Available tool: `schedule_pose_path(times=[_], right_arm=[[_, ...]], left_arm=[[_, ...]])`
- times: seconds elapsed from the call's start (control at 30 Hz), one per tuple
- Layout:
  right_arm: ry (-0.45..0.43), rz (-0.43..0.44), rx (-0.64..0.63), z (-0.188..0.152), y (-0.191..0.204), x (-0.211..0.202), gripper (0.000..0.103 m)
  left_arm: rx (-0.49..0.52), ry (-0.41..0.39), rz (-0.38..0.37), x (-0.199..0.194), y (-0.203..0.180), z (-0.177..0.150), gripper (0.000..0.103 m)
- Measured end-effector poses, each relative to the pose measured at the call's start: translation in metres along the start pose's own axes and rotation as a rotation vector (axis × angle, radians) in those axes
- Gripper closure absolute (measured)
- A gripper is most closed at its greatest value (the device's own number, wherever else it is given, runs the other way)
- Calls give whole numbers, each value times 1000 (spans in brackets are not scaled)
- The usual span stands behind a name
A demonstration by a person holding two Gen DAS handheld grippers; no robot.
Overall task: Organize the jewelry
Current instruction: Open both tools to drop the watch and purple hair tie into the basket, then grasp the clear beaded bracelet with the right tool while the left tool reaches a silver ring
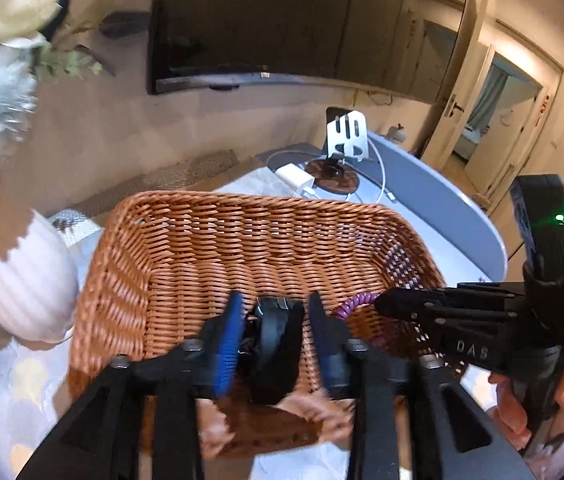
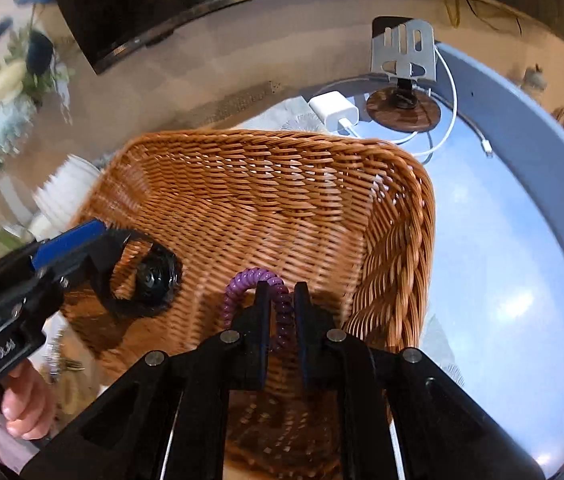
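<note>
Left claw [image 1: 274,336]: your blue-padded fingers stand apart over the near left of the basket, with a black band between them; whether either pad touches it you cannot tell from these views.
Right claw [image 2: 282,312]: your fingers are clamped on the purple coil, low inside the basket's near right corner.
Basket [image 2: 266,184]: brown wicker, sitting on the bench, open side up, both claws reaching in over its near rim.
Purple coil [image 2: 256,280]: a spiral hair tie, its loop arching up and to the left of your right claw; in the left view it shows as a purple arc [image 1: 356,304] just left of that claw's tip.
Black band [image 1: 272,334]: a dark, glossy looped piece; the right view shows it [image 2: 154,280] lying on the basket floor at the left, under your left claw [image 2: 98,240].
Bench [image 2: 494,248]: pale blue top with a grey raised edge curving round the right.
Charger [image 2: 334,114]: white plug and cable, just beyond the basket's far rim.
Stand [image 2: 404,60]: metal phone holder on a round wooden base, far right of the charger.
Vase [image 1: 28,284]: white, ribbed, just left of the basket.
Screen [image 1: 282,20]: dark, on the far wall.
</note>
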State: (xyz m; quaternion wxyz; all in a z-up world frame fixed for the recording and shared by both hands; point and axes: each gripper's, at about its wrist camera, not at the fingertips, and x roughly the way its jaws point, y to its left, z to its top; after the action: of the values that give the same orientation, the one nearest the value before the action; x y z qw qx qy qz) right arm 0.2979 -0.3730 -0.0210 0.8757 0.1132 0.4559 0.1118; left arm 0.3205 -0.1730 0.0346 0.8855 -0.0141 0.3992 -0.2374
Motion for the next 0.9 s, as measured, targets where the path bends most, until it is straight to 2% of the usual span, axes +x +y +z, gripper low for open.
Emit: schedule_pose_path(times=[0.03,0.13,0.3,0.53,0.73,0.9], right_arm=[[-4,3,4,-2,0,-4,83],[-23,12,11,-10,2,-22,72],[-68,55,13,-26,13,-56,69],[-108,100,-36,-62,50,-93,65],[-86,129,-98,-98,82,-95,64],[-46,137,-120,-130,95,-81,64]], left_arm=[[-5,-17,-6,-8,1,-1,47],[-12,-52,-26,-37,3,-8,45],[2,-99,-1,-97,3,-30,45],[-20,-160,28,-175,15,-72,45],[-44,-188,68,-219,35,-119,44],[-112,-167,77,-232,63,-163,44]])
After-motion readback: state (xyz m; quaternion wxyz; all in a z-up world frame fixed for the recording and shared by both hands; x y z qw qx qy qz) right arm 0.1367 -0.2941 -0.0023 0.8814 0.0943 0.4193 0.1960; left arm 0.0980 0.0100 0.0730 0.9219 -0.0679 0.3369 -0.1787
